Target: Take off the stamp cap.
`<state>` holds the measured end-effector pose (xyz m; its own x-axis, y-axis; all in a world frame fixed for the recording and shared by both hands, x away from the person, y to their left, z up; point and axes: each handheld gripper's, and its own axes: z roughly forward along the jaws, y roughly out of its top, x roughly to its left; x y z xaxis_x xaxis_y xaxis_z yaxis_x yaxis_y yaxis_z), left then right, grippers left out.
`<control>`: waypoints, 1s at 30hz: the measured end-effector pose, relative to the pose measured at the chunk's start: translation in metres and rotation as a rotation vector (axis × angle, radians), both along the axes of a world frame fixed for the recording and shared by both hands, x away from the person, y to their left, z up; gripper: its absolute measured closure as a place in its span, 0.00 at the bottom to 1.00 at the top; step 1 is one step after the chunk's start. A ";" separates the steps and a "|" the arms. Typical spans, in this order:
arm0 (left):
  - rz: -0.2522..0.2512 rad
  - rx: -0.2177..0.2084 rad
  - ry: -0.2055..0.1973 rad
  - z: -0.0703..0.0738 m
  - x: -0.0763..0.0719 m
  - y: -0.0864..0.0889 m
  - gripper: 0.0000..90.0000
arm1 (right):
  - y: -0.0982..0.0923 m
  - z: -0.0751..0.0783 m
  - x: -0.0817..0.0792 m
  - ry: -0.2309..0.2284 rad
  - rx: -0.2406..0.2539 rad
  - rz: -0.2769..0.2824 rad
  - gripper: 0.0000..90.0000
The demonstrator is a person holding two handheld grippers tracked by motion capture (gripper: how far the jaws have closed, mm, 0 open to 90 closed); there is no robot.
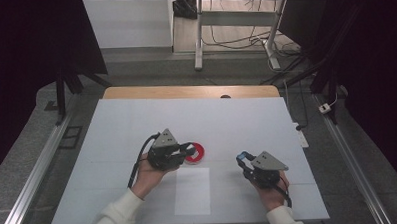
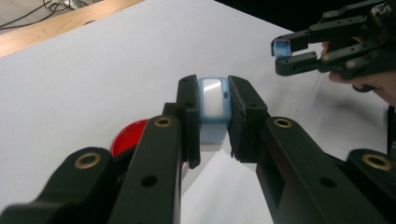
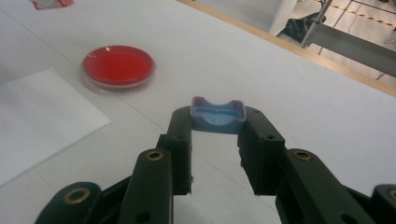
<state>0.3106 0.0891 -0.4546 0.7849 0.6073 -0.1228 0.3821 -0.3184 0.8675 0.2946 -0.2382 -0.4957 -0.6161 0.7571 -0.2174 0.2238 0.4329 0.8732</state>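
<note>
The left claw (image 1: pixel 187 150) sits near the middle of the white table (image 1: pixel 137 124). Its two black jaws are squeezed tight on a small light blue case (image 2: pixel 213 100) with a white, shiny front. In the left gripper view the case stands between the jaw tips, just above the middle of the picture. A round red dish (image 1: pixel 197 153) lies on the table right under and beside this claw. In the left gripper view a bit of the dish peeks out at about 9 o'clock from the jaws.

The right claw (image 1: pixel 242 158) is at about 3 o'clock from the left one, well apart from it, and it points to the left. It pinches a small blue cap (image 3: pixel 217 115) with a curved, scooped top and a pinkish edge. In the right gripper view the red dish lies at about 11 o'clock from the cap, well apart from it.

A white sheet of paper (image 1: pixel 193 191) lies flat on the table between the two hands, at about 6 o'clock from the dish.
</note>
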 end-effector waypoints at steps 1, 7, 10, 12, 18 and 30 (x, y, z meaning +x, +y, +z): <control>0.000 0.000 0.000 0.000 0.000 0.000 0.84 | -0.003 0.000 -0.001 0.001 -0.001 -0.004 0.73; 0.003 0.002 0.001 0.000 0.001 0.001 0.84 | -0.029 0.000 -0.003 0.002 0.000 -0.041 0.73; 0.004 0.001 0.001 0.000 0.001 0.001 0.84 | -0.041 0.001 -0.005 -0.004 -0.001 -0.060 0.73; 0.005 0.002 0.001 0.000 0.001 0.002 0.84 | -0.046 0.002 -0.006 -0.010 -0.002 -0.071 0.73; 0.012 0.002 0.001 -0.001 0.002 0.004 0.84 | -0.061 0.001 -0.006 0.000 -0.006 -0.111 0.73; 0.022 0.016 -0.002 -0.002 0.004 0.005 0.84 | -0.066 -0.001 -0.003 0.005 -0.012 -0.124 0.73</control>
